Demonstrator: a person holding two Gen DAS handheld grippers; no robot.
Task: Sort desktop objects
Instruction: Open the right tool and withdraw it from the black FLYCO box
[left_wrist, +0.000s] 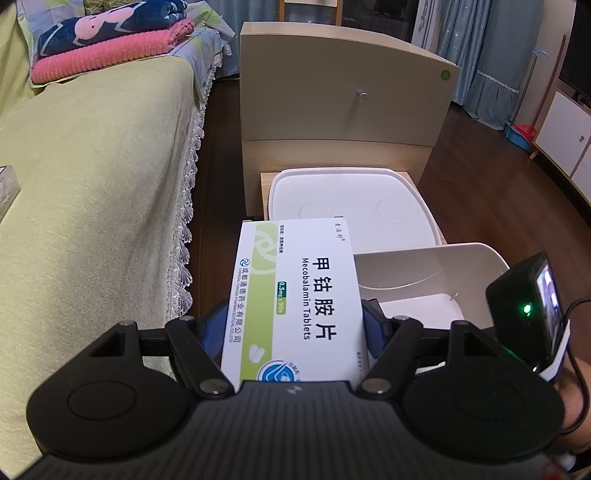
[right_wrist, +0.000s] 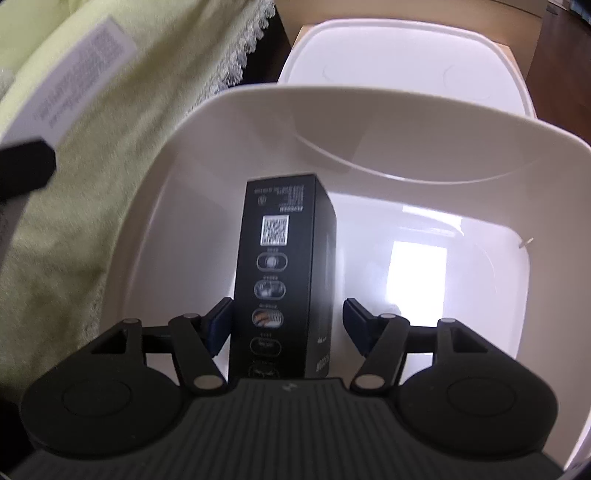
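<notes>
- Left gripper (left_wrist: 293, 325) holds the white box (left_wrist: 295, 295) of tablets flat between its blue pads, jaws closed on the box's two long sides; the box hangs in the air beside the bin (left_wrist: 436, 266), not yet over it.
- Right gripper (right_wrist: 286, 325) reaches into the bin (right_wrist: 369, 110), with the black box (right_wrist: 284, 266) between its jaws. The right pad (right_wrist: 356, 325) stands clear of the box with a gap showing; the left pad (right_wrist: 218, 325) is close to it, contact uncertain. I judge the jaws parted and the box released or about to be.
- Risk: the black box looks to be standing on end, tall and narrow. If a pad brushes it as the gripper backs out, it could topple.
- Risk: the white box is gripped near its back end, with most of its length sticking forward. Its front edge could catch the bin's rim on the way in, twisting it in the pads.
- Risk: both grippers work near the same bin; moving the left one in before the right one clears could make them collide.
- Beyond the bin lies a lid (left_wrist: 351, 206) on a low stand; the bed (left_wrist: 92, 184) is to the left.
</notes>
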